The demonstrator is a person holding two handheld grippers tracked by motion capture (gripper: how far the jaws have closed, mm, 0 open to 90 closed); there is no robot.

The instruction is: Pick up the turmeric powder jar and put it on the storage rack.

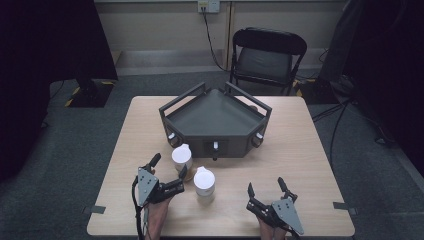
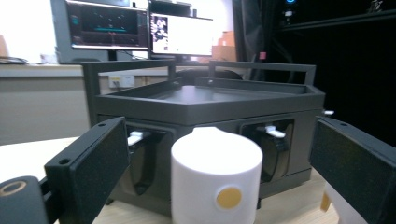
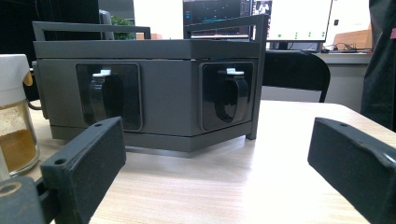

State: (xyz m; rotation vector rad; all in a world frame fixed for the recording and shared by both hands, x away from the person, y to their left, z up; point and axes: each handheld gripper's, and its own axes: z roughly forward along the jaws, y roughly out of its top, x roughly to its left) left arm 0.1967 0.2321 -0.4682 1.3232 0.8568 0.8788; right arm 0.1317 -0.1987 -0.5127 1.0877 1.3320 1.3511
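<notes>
Your left gripper (image 1: 169, 167) is sitting nearest the camera in the high view, at the near left of the tabletop (image 1: 300, 150), with its 2 black jaws spread on either side of a white-capped jar (image 1: 181, 157). In the left gripper view that jar (image 2: 215, 179) is standing upright between the jaws, its white cap bearing a round yellow spot, and neither pad is pressing on it; there is a gap on each side. You are keeping the jaws wide, so nothing is being pinched.

You are holding your right gripper (image 1: 265, 189) at the near right of the tabletop, its jaws also spread, with bare wood between them in the right gripper view.

Another white-capped jar (image 1: 204, 183) is standing just beside the 1st, nearer to you and between your 2 grippers. At the left edge of the right gripper view, a jar (image 3: 14, 112) is showing yellow-brown powder inside.

Behind both jars, a dark grey angular rack (image 1: 216, 120) is resting on the middle of the tabletop, with black holders in its front faces. A black folding chair (image 1: 265, 57) is standing beyond the far edge.
</notes>
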